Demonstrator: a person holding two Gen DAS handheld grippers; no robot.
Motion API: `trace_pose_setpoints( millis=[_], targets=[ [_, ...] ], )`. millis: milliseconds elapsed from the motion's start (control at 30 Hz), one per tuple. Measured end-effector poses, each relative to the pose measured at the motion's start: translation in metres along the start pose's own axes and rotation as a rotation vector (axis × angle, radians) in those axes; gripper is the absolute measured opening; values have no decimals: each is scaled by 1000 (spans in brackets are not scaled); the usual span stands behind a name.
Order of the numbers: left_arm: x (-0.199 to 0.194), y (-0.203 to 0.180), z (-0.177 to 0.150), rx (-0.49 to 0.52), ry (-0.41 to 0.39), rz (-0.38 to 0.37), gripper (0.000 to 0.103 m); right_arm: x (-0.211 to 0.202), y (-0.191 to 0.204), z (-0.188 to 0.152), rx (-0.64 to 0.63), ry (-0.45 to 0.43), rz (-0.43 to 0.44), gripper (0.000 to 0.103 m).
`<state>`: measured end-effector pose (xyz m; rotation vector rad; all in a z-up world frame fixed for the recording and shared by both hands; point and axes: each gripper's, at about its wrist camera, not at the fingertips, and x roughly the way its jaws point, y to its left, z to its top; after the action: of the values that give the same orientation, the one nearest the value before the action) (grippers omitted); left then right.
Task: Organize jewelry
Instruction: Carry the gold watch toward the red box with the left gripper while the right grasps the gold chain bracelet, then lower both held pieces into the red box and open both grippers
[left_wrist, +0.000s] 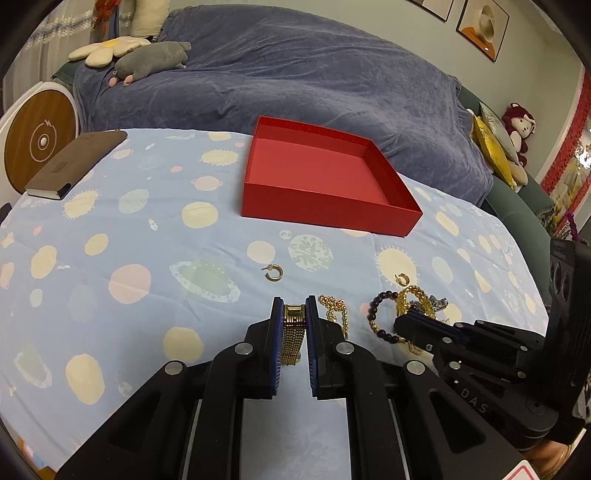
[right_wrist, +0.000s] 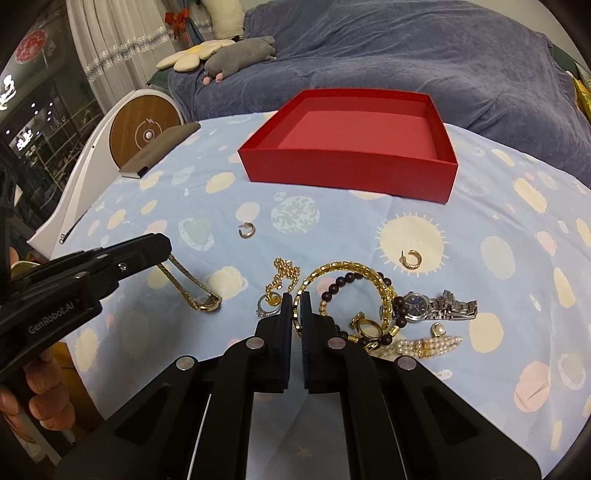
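From the left wrist camera, the left gripper (left_wrist: 294, 314) is clenched on the band of a gold mesh-strap watch (left_wrist: 293, 334). Beyond it the shallow red cardboard box (left_wrist: 325, 210) stands empty on the pale blue planet-print cloth (left_wrist: 129, 240), so nothing appears sorted yet. A small gold hoop earring (left_wrist: 272, 273) lies loose between them.

From the right wrist camera, the right gripper (right_wrist: 295, 306) pinches a chunky gold link bracelet (right_wrist: 347, 267) within the tangled pile. A dark wooden bead bracelet (right_wrist: 397, 301), silver blue-faced wristwatch (right_wrist: 428, 306), pearl strand (right_wrist: 428, 345) and second gold hoop earring (right_wrist: 410, 259) all remain outside the box.

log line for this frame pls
left tool: shut on gold watch | right tool: shut on gold chain bracelet | red box: empty
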<state>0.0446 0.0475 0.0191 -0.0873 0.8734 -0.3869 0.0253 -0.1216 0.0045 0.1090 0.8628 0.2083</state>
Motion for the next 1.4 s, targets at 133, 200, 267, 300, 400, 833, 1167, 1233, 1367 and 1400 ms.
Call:
trace_pose_setpoints(
  millis=[133,200,267,300,400,833,1167,1233,1367,1400],
  targets=[
    [-7,-3,10,1,-23,-9,9,-24,-11,14,53,-54,57,3],
    [-12,-4,15,7,-39,-6,9,-36,-15,21,63,-84,61,3],
    [-15,-7,22,19,-43,-6,9,-46,-17,27,53,-105,50,3],
    [-17,-9,25,29,-45,-3,9,-49,-18,30,52,-110,51,3],
    [-20,-13,41,61,-58,3,9,-56,-24,43,50,-117,53,3],
    [24,-27,166,117,-100,-23,9,-1,-65,148,40,-74,13,3],
    [137,-29,248,92,-81,-1,9,102,-104,232,75,-16,-37,3],
    [160,-23,256,75,-60,13,9,124,-112,241,82,13,-30,3],
    [199,-8,264,47,-15,43,9,163,-121,253,72,70,-54,4],
    [207,-6,265,50,-4,48,9,171,-123,255,68,81,-62,4]
  ],
)
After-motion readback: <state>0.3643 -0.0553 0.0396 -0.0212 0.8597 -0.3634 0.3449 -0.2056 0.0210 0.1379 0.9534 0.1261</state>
